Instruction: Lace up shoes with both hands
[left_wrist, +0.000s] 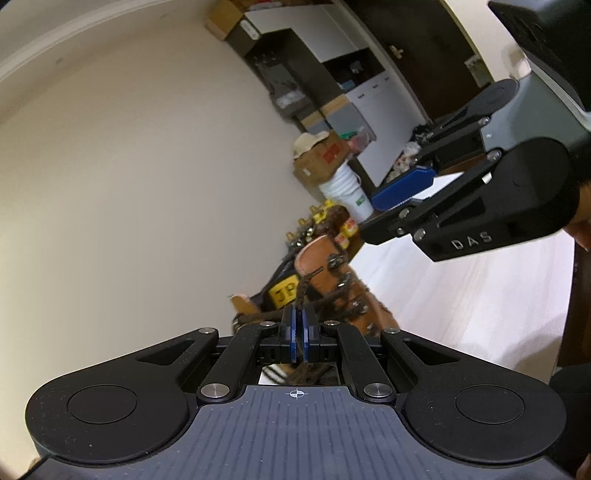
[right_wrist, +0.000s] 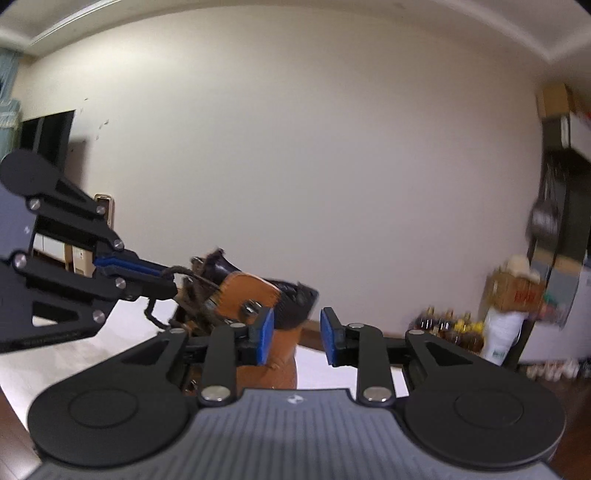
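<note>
Left gripper (left_wrist: 300, 328) pinched the lace (left_wrist: 301, 291); right gripper (right_wrist: 297, 334) stood spread and empty beside the boot (right_wrist: 255, 291). Any tug might, seemingly, slip the lace from its hook.

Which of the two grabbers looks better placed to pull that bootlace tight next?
Probably the left gripper: its jaws are already shut on the dark lace beside the brown boot. The right gripper stands open, holding nothing.

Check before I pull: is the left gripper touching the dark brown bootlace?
Touching: the left wrist view shows the left gripper shut on the bootlace.
</note>
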